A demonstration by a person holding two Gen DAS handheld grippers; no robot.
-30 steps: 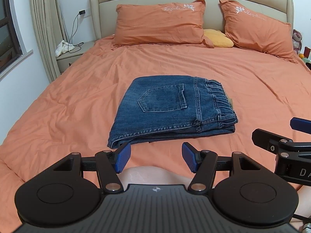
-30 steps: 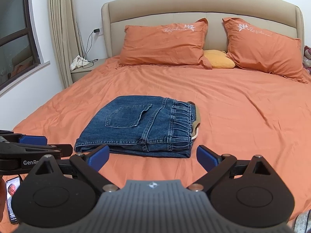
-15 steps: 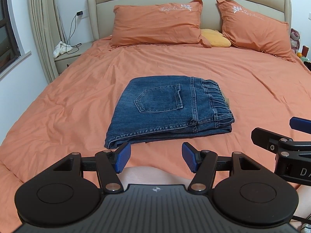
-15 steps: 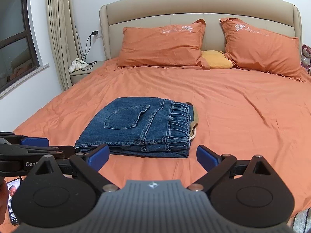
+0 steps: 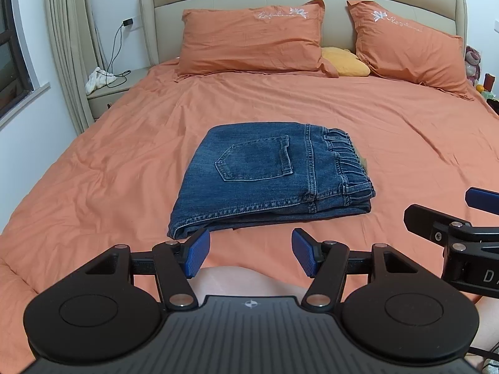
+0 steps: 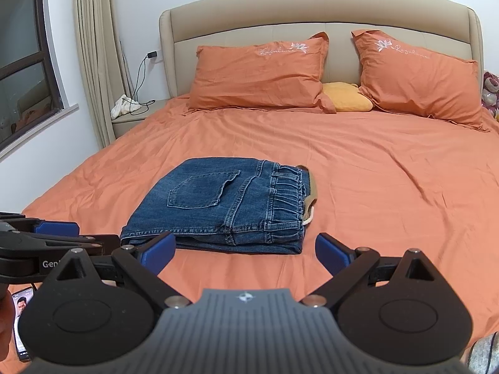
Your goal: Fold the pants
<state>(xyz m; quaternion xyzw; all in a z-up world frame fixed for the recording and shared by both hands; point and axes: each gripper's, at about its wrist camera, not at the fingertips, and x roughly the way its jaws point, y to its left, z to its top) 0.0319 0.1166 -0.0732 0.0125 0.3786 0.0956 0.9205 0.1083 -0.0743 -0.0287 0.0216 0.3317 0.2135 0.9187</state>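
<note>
The blue denim pants lie folded into a compact rectangle on the orange bed, back pocket up, elastic waistband to the right. They also show in the right wrist view. My left gripper is open and empty, held back from the pants' near edge. My right gripper is open wide and empty, also short of the pants. The right gripper shows at the right edge of the left wrist view; the left gripper shows at the left of the right wrist view.
The orange bedsheet covers the bed. Two orange pillows and a yellow cushion lie by the beige headboard. A nightstand with a cable stands at the left. A phone lies at the lower left.
Both grippers have drawn back slightly from the pants and lifted; the pants sit a little farther away in both views. Jaws stay open.
</note>
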